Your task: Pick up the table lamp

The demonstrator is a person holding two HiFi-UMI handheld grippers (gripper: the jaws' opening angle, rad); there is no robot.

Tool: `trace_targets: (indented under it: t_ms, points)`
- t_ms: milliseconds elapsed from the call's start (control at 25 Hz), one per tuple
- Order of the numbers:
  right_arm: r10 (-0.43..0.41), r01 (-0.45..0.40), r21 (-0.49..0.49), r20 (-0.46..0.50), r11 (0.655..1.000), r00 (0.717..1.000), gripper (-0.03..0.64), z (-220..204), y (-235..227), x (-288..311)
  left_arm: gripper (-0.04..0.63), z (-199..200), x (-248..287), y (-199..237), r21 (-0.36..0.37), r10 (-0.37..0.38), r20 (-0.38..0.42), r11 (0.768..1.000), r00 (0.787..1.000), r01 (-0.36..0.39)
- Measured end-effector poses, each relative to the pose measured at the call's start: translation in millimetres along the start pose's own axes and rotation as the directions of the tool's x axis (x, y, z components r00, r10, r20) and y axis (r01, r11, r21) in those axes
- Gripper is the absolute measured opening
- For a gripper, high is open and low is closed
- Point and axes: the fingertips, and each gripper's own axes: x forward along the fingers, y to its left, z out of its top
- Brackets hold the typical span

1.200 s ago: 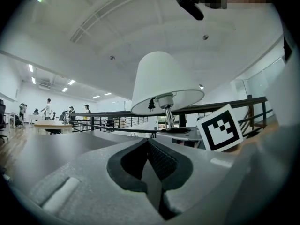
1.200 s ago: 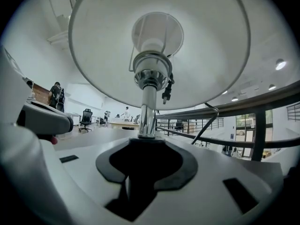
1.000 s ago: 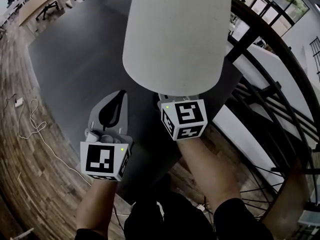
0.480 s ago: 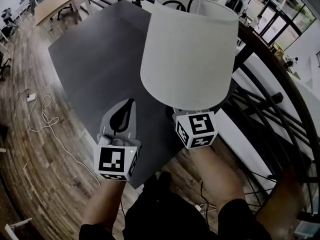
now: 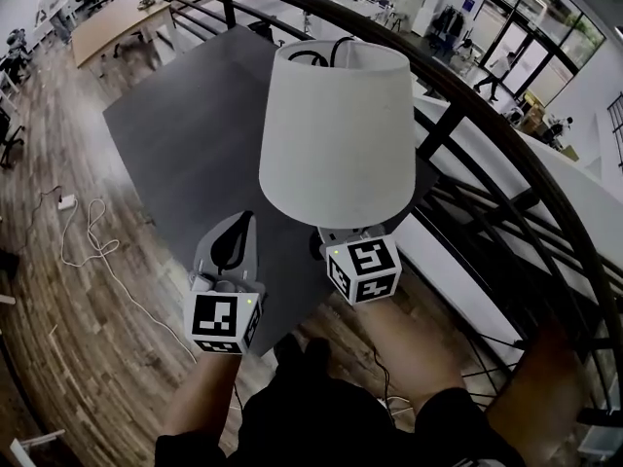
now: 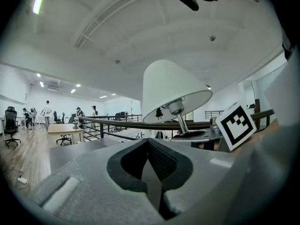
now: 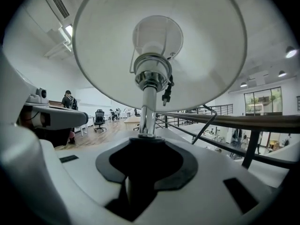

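The right claw (image 7: 144,143) grips the table lamp (image 5: 336,134) at its base, apparently clear of the desk (image 5: 180,134) below. The left claw (image 6: 149,149) alongside is closed and empty. The next move calls for holding it level.

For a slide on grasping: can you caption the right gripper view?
Right gripper clamped on the table lamp, viewed from below in an open office.

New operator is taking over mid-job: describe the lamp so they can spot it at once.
Find the dark grey table beside the curved black railing. Over its near end the right gripper holds the lamp by its base. It alone has a wide white cone shade on a shiny metal stem.
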Motion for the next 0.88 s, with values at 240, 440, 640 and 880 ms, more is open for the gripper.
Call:
trace_targets:
  t_ms: [240,440,640,880]
  points:
    - [0.004,-0.004,-0.016,-0.008,1.0,1.0,0.123,15.1,5.1,-30.7,0.005,12.1,-16.9,-9.1,-0.009,-0.004,-0.003,1.0,1.0,0.004]
    - [0.006,-0.006,-0.004,-0.01,1.0,1.0,0.123,23.2,12.0,-47.8,0.005,15.3,-30.9,-11.8,0.006,-0.013,-0.016,1.0,1.0,0.013]
    - [0.015,-0.016,0.033,0.021,0.999,1.0,0.123,33.6,26.2,-59.5,0.005,19.7,-49.5,-10.5,-0.027,-0.015,-0.021,1.0,1.0,0.015]
    - [0.003,-0.005,0.033,0.054,0.999,0.999,0.123,47.6,31.7,-72.4,0.005,30.7,-61.8,-4.6,-0.003,-0.008,0.0,1.0,1.0,0.008]
